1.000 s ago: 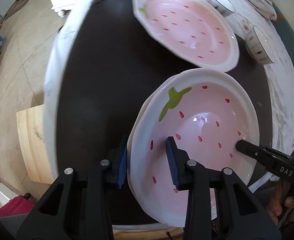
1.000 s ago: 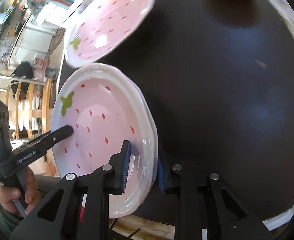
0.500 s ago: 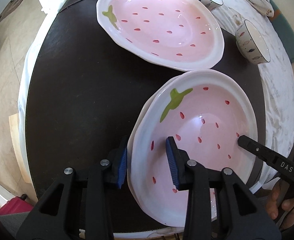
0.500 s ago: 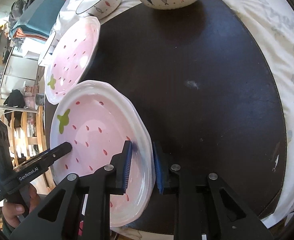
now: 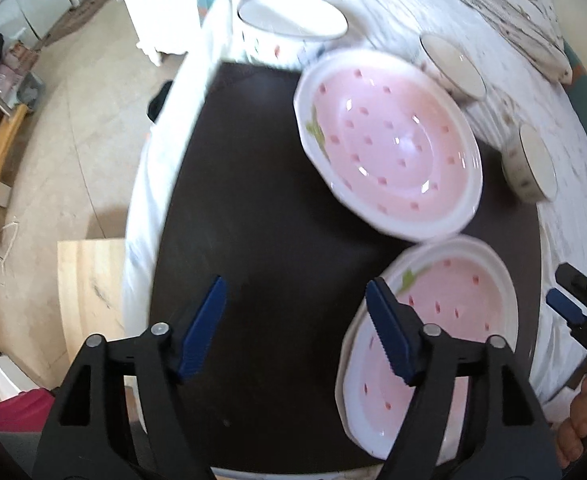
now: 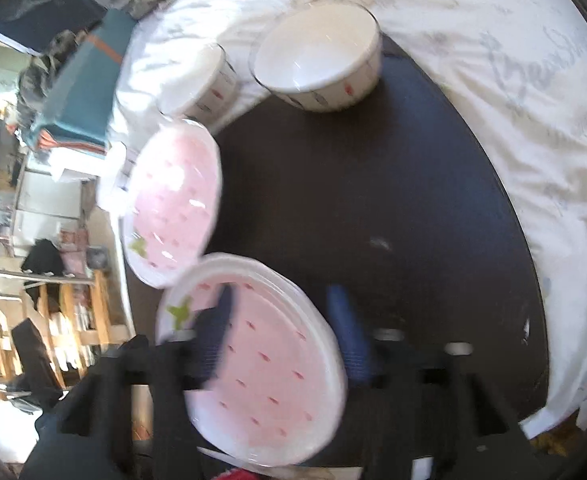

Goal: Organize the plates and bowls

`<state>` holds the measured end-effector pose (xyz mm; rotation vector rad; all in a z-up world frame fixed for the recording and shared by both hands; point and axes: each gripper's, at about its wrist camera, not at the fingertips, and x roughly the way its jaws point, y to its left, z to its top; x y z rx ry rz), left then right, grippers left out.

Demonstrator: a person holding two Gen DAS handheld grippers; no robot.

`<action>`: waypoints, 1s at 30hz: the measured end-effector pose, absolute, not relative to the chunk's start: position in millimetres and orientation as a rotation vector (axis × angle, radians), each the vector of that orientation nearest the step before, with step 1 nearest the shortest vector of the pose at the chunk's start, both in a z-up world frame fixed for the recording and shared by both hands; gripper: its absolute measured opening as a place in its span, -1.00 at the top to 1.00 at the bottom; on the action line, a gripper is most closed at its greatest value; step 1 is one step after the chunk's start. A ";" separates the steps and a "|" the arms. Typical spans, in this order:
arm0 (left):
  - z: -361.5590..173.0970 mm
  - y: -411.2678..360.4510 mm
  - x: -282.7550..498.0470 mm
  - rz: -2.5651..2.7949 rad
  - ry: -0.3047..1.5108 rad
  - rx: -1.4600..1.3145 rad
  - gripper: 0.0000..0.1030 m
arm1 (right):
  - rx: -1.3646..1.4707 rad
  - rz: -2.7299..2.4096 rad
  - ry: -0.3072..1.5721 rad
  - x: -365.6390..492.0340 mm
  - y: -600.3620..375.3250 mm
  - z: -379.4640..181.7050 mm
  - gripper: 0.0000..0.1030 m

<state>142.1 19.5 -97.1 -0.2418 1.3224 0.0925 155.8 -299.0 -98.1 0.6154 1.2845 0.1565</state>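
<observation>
Two stacked pink strawberry plates (image 5: 453, 320) (image 6: 269, 360) rest on the dark round mat (image 5: 273, 200) (image 6: 373, 200). A third pink plate (image 5: 389, 152) (image 6: 173, 200) lies just beyond them. My left gripper (image 5: 293, 316) hovers above the mat, its jaws opening, with only mat between them and its right finger over the stack's left rim. My right gripper (image 6: 281, 332) (image 5: 557, 284) is blurred and its jaws are opening. The stack's near rim shows between its pads, which stand off it.
A large white bowl (image 5: 293, 28) (image 6: 317, 64) sits at the mat's far edge. Two small bowls (image 5: 453, 64) (image 5: 533, 164) stand on the white tablecloth (image 6: 513, 100). A hand (image 5: 581, 420) holds the right gripper. The table's edge drops to the floor (image 5: 53, 160) on the left.
Both grippers were shut on the stack's rim; now both have let go, spread their jaws and risen. The stack stays on the mat.
</observation>
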 end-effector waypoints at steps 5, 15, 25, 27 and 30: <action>-87.1 24.5 158.4 0.093 1.304 -0.266 -0.36 | 0.643 0.204 1.273 175.8 -297.2 -91.6 -0.31; -103.6 50.5 218.2 0.094 1.280 -0.392 -0.36 | 0.771 0.289 1.294 233.2 -292.2 -120.3 -0.31; -145.4 52.5 257.9 0.022 1.309 -0.436 -0.32 | 0.654 0.325 1.374 275.1 -245.3 -157.3 -0.15; -150.8 48.7 263.3 -0.001 1.328 -0.420 -0.27 | 0.659 0.347 1.388 278.4 -236.6 -161.2 0.00; -150.5 43.5 271.9 -0.005 1.314 -0.381 -0.25 | 0.648 0.358 1.402 281.6 -231.9 -167.5 0.12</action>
